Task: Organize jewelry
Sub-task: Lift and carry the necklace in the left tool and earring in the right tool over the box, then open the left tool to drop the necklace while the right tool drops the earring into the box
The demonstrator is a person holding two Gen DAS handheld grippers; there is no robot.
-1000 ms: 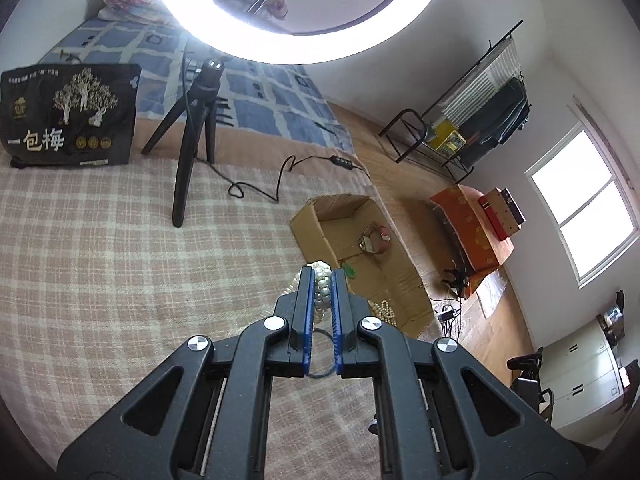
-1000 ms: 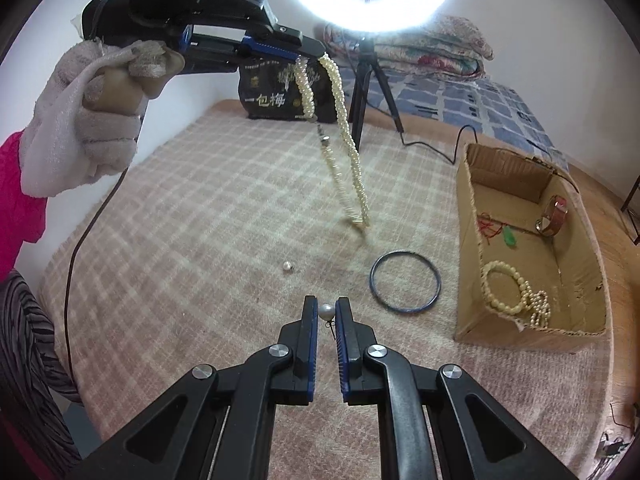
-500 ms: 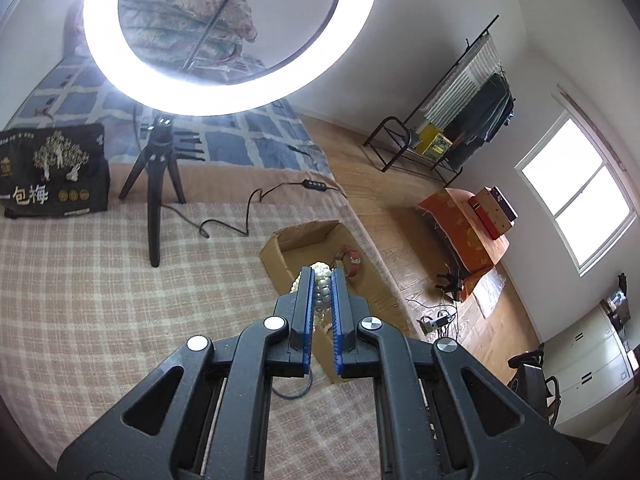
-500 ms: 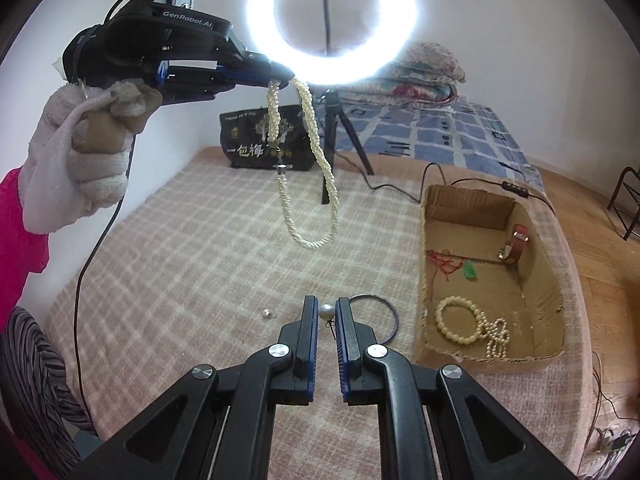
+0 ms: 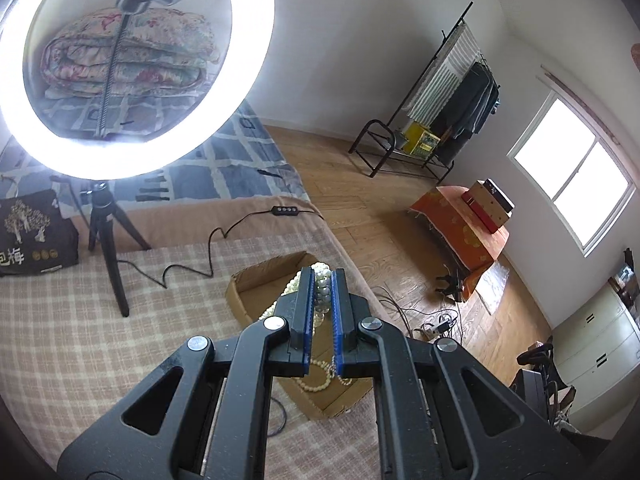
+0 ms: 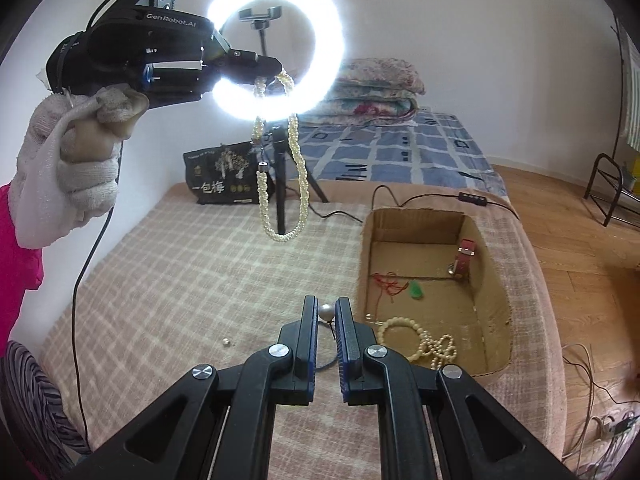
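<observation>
- Right gripper [image 6: 325, 312]: nearest item in the right wrist view. Jaws clamped on one pearl earring [image 6: 325, 313]; the round pearl sits between the blue pads at the tips, and its thin dark post hangs just below.
- One small loose bead or stud [image 6: 226, 341] lies on the checked blanket [image 6: 168, 280], left of the right gripper's tips and apart from them.
- One dark bangle [image 6: 326, 364] shows only as a short arc between the right gripper's fingers, on the blanket; most of it is hidden.
- One open cardboard box [image 6: 494, 280] sits to the right on the blanket. Counted inside: one cream bead bracelet [image 6: 400, 330] at the near end, one tangle of smaller pearls [image 6: 440, 350] touching it, one red cord [image 6: 386, 284] with one green pendant [image 6: 416, 291] mid-box, and one red strap with a buckle [image 6: 464, 256] leaning on the far right wall.
- Left gripper [image 6: 276, 67]: held high at upper left by one gloved hand [image 6: 76, 160], jaws closed on one twisted pearl necklace [image 6: 280, 160]. The necklace hangs in a long loop with its clasp on the left strand, clear of the blanket, and left of the box in the right wrist view.
- Left wrist view: the left gripper [image 5: 322, 280] pinches the necklace [image 5: 322, 286] between its tips, with the box [image 5: 256, 276] below and beyond them.
- Farther: one lit ring light [image 6: 276, 52] on a black tripod [image 6: 280, 184], one black printed bag [image 6: 226, 178], and one folded quilt [image 6: 376, 84] at the far wall.
</observation>
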